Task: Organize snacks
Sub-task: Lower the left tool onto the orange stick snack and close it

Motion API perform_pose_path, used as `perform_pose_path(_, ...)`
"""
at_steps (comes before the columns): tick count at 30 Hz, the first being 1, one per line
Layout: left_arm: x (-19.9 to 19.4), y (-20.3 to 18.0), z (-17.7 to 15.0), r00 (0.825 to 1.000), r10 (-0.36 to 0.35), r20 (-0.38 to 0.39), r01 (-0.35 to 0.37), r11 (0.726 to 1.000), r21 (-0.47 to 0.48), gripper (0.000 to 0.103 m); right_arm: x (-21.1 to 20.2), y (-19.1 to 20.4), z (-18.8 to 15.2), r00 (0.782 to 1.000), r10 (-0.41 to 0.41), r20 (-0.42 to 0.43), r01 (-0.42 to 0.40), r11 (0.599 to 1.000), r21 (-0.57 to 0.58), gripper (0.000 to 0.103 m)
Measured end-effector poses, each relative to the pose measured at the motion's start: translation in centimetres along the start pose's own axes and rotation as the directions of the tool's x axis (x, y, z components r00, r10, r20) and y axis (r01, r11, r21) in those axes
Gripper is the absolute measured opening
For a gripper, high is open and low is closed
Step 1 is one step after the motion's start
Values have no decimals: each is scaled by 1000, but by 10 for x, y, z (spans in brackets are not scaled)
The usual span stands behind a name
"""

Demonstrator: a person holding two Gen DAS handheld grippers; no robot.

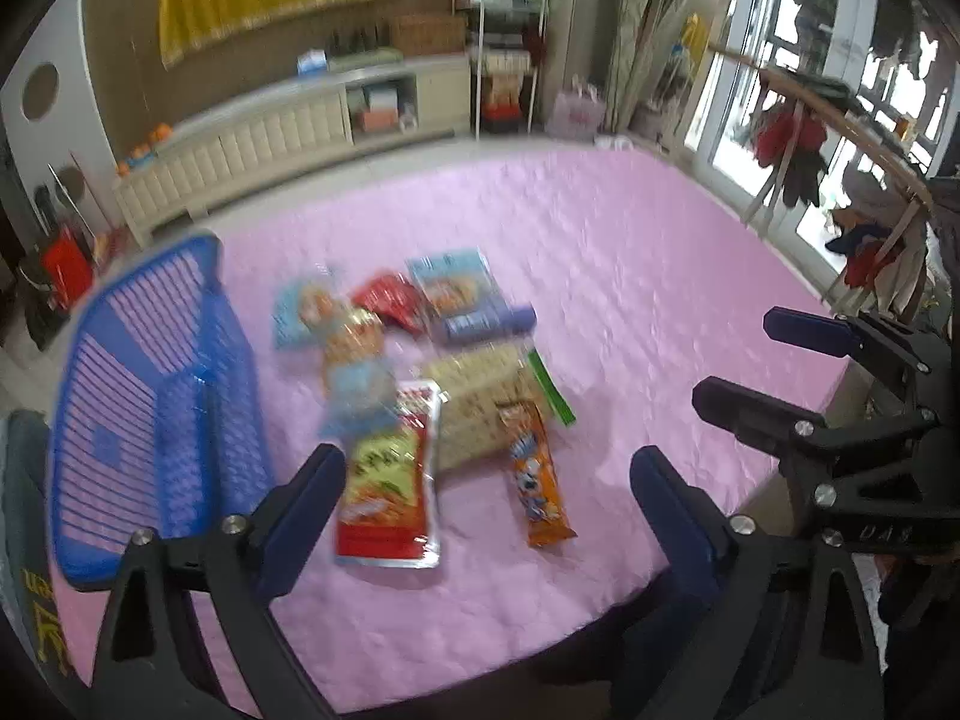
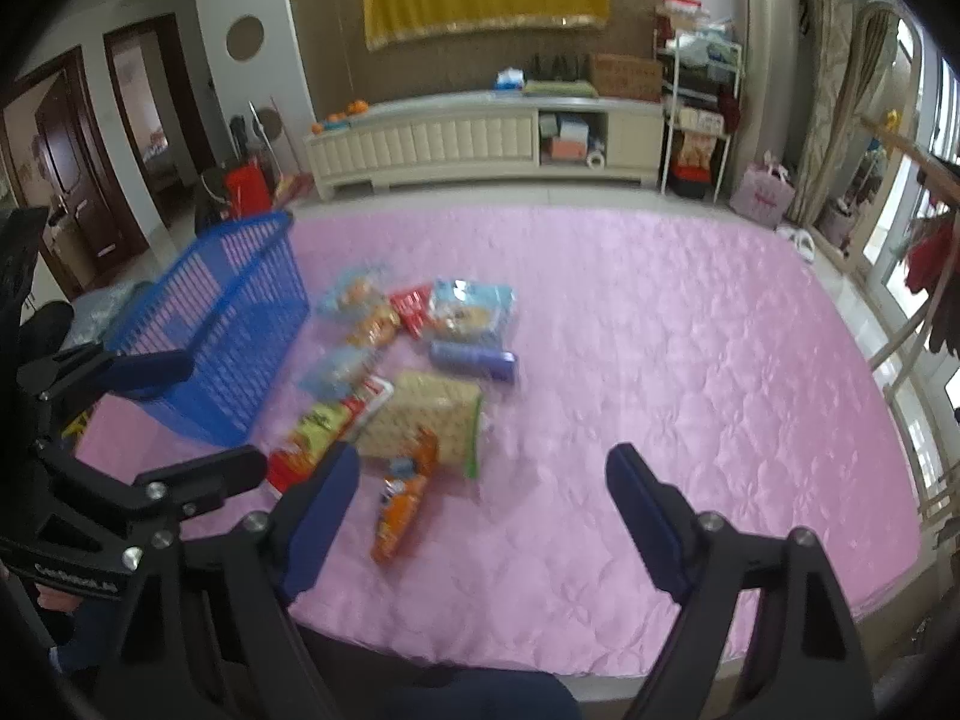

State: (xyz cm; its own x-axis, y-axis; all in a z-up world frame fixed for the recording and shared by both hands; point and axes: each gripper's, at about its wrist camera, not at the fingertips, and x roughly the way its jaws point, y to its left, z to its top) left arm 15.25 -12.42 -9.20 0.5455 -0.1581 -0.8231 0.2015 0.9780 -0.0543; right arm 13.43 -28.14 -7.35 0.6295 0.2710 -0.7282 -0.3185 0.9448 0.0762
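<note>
On a pink quilted mattress (image 1: 630,276), snack packets (image 1: 420,372) lie heaped mid-left, beside an empty blue basket (image 1: 150,396). Both left gripper (image 1: 486,498) and right gripper (image 2: 480,498) hover spread, holding nothing. Packets look light, crinkly, slippery; pinch an edge. The nearest orange packet (image 1: 540,480) lies unobstructed.

Black claw (image 1: 487,498) frames, blue pads, silver screws

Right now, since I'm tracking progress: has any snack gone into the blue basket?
No, the blue basket holds nothing, and the snack packets all lie beside it on the pink cover.
</note>
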Motion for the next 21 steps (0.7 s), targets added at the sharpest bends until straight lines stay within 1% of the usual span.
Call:
perform_pose_path(3,25,-6,0,998,-19,-63,18,1000,-16,92,17,-13,-10,999,-9,-43,10,1000,8,86)
perform_pose_path(6,47,-13,-1,993,-9,-121,7,1000,-16,92,37,-27,-20,996,-7,-93,9,1000,21,86)
perform_pose_path(9,69,-21,-3,986,1,-169,-2,1000,-7,86,56,-39,-29,991,-7,-137,13,999,43,86)
perform_pose_path(12,86,-26,-2,980,29,-196,-27,1000,12,80,70,-47,-34,985,16,-170,-7,999,53,79)
perform_pose_path(15,102,-25,-1,973,36,-227,-41,999,-17,77,78,-56,-38,984,21,-176,-8,997,72,79)
perform_pose_path(18,119,-23,0,966,12,-257,-25,999,-46,66,87,-66,-39,982,37,-183,-21,996,91,79)
perform_pose_path(20,123,-25,0,963,17,-271,-31,998,-48,52,89,-66,-39,982,37,-183,-23,997,76,79)
perform_pose_path(21,125,-26,0,962,16,-272,-30,998,-46,51,91,-64,-39,983,25,-183,-15,998,58,79)
